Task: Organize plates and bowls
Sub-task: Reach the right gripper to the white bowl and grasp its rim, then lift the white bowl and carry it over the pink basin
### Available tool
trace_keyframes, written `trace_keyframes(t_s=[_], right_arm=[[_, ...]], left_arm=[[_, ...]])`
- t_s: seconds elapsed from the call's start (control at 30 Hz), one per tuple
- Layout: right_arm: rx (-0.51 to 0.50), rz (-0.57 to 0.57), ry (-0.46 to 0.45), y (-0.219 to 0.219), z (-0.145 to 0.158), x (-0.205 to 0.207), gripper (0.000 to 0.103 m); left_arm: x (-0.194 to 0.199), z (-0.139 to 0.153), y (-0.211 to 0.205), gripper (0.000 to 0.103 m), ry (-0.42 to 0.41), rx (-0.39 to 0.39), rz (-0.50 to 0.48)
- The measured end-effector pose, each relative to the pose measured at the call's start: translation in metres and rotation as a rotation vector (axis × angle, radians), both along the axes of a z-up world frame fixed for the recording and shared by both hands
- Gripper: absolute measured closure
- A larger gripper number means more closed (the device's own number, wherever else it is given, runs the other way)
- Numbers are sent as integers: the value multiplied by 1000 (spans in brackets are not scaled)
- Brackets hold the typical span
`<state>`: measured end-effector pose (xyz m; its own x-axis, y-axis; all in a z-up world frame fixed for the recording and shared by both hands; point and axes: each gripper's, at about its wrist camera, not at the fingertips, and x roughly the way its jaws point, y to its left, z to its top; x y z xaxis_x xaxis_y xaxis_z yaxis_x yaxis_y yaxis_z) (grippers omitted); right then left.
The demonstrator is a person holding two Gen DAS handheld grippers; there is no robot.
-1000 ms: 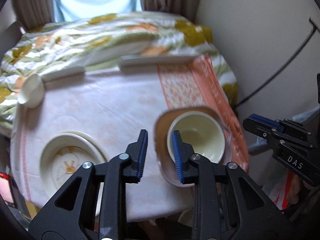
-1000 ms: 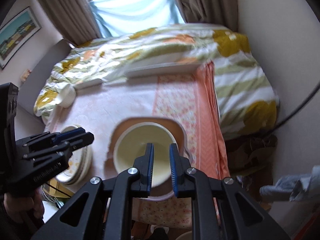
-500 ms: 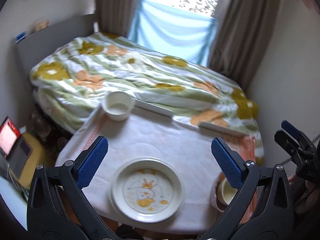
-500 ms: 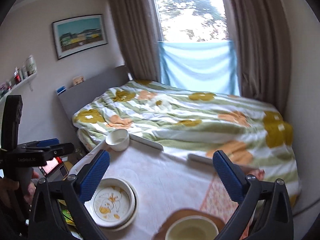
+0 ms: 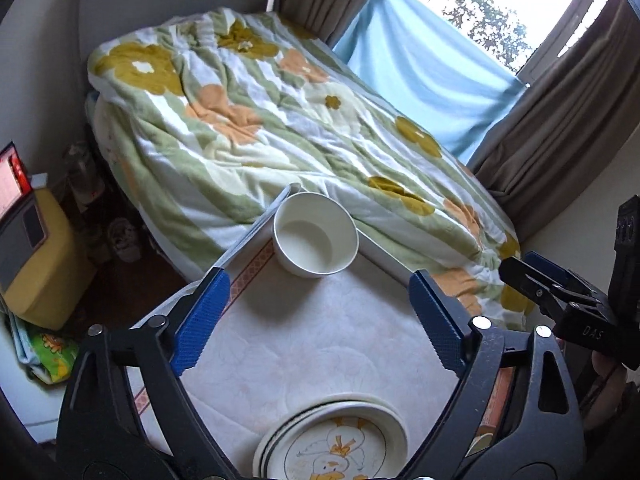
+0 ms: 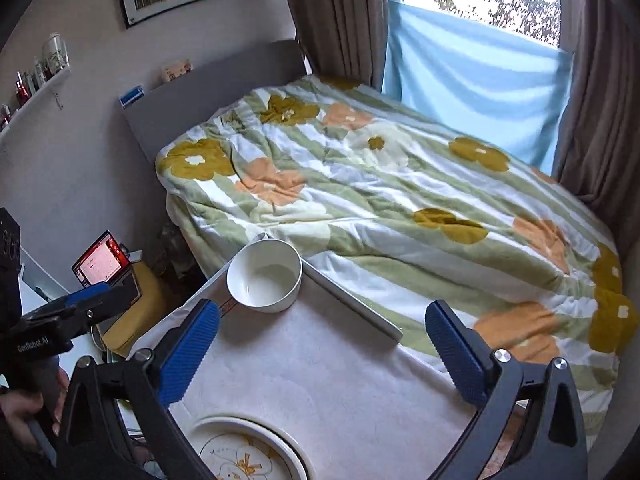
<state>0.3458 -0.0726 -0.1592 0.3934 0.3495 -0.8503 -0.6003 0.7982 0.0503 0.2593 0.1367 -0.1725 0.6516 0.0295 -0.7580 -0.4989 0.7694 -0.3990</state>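
Observation:
A white bowl [image 5: 315, 239] stands empty at the far left corner of the cloth-covered table [image 5: 320, 344]; it also shows in the right wrist view [image 6: 265, 274]. A stack of cream plates [image 5: 332, 442] with a duck picture sits at the near edge, also in the right wrist view [image 6: 240, 456]. My left gripper [image 5: 320, 324] is wide open and empty above the table, between the plates and the bowl. My right gripper [image 6: 324, 354] is wide open and empty, further right. The right gripper also shows at the right of the left wrist view [image 5: 568, 300].
A bed with a flowered blanket [image 6: 400, 200] lies just behind the table. A yellow stand with a screen [image 5: 32, 240] is on the floor at the left. An orange cloth strip [image 5: 496, 412] lies at the table's right, behind my finger.
Both grippers opened wide from nearly shut and lifted away from the cream bowl on the brown mat. Both views swung left toward the white bowl, which now looks nearer.

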Motion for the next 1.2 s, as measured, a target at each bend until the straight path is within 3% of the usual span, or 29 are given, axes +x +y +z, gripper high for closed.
trace_keyframes(t_s=[0.07, 0.13, 0.2, 0.27, 0.43, 0.47, 0.63, 0.77, 0.83, 1.2], right_arm=[[-8, 13, 102, 19, -38, 30, 4], [-1, 21, 178, 32, -69, 50, 14], [-2, 30, 255, 48, -100, 66, 34], [5, 35, 327, 59, -127, 77, 44], [10, 24, 412, 70, -166, 90, 61], [11, 24, 421, 72, -171, 92, 68], [0, 18, 423, 76, -180, 96, 71], [-2, 23, 428, 78, -186, 99, 84], [-7, 23, 432, 80, -191, 99, 88], [14, -17, 409, 73, -185, 96, 88]], left_arm=[[24, -29, 14, 27, 37, -46, -2], [46, -56, 23, 32, 81, -67, -7], [64, -80, 31, 39, 114, -90, -18], [80, -101, 39, 47, 145, -107, -25], [107, -135, 55, 53, 195, -122, -40], [111, -138, 60, 56, 198, -125, -42], [121, -147, 62, 69, 205, -118, -67], [122, -150, 59, 81, 211, -104, -82], [123, -152, 59, 84, 213, -86, -88], [117, -134, 46, 84, 202, -28, -120]])
